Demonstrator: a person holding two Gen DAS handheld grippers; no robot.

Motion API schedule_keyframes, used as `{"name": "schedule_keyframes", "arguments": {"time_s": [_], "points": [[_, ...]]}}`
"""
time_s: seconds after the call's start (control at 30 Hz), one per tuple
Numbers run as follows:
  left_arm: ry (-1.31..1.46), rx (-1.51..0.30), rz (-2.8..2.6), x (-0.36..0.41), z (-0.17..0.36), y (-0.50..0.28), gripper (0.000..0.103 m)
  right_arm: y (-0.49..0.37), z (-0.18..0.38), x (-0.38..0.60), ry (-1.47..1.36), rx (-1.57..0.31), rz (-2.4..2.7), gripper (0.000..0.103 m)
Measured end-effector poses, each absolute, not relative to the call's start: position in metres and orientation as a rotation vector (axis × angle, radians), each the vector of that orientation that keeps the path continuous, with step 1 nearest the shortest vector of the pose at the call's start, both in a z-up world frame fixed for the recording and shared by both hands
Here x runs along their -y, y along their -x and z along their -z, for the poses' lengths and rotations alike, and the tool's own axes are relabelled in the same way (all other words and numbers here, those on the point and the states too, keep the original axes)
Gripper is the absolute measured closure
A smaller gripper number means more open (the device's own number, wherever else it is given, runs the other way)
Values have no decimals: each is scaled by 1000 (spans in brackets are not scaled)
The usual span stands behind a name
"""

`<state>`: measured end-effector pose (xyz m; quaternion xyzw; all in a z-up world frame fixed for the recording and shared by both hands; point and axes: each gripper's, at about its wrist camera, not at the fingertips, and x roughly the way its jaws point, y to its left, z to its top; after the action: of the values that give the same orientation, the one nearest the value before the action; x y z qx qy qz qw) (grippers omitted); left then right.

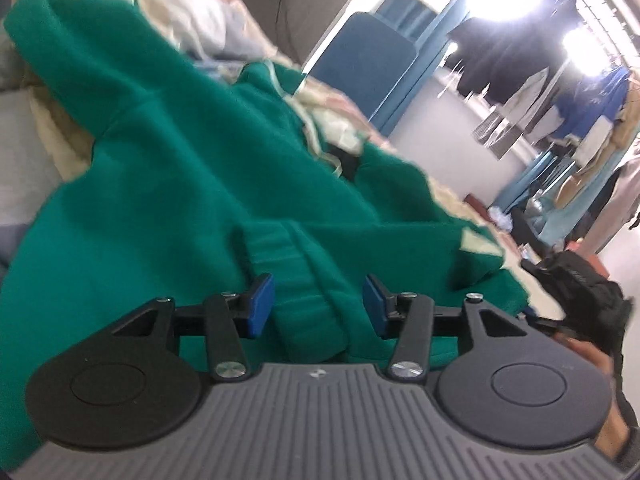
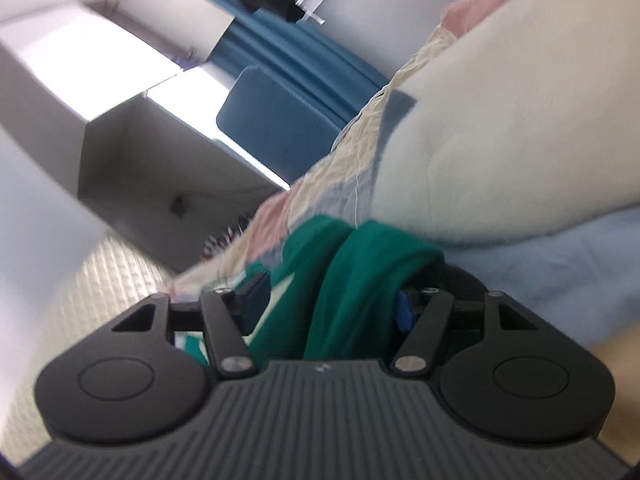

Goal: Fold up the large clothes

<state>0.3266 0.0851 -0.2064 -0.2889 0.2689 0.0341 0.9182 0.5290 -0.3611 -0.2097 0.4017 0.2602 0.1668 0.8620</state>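
A big green fleece garment lies rumpled across a bed covered by a pale patchwork quilt of cream, pink and blue squares. The left tongs hang right at its ribbed hem, their blue pads spread apart with a fold of the cloth sitting loosely between them, not pinched. The right tongs are at another bunched part of the same garment: a thick roll of green cloth fills the space between their fingers and covers most of the right-hand pad, but the gap looks wide and I cannot tell whether they are clamping it. A large cream pillow rests just beyond. Dark and blue clothes hang by a bright window, and a blue padded chair stands beside the bed.
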Motion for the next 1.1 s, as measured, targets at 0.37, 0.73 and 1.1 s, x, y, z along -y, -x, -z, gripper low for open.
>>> {"name": "schedule_keyframes", "arguments": {"time_s": [0.37, 0.73, 1.1], "points": [[655, -621, -42, -89, 221, -355, 95, -505, 179, 346, -640, -573, -313, 92], [625, -549, -91, -102, 179, -317, 102, -485, 173, 340, -447, -588, -188, 93], [642, -601, -119, -111, 190, -312, 102, -476, 174, 328, -313, -626, -138, 88]]}}
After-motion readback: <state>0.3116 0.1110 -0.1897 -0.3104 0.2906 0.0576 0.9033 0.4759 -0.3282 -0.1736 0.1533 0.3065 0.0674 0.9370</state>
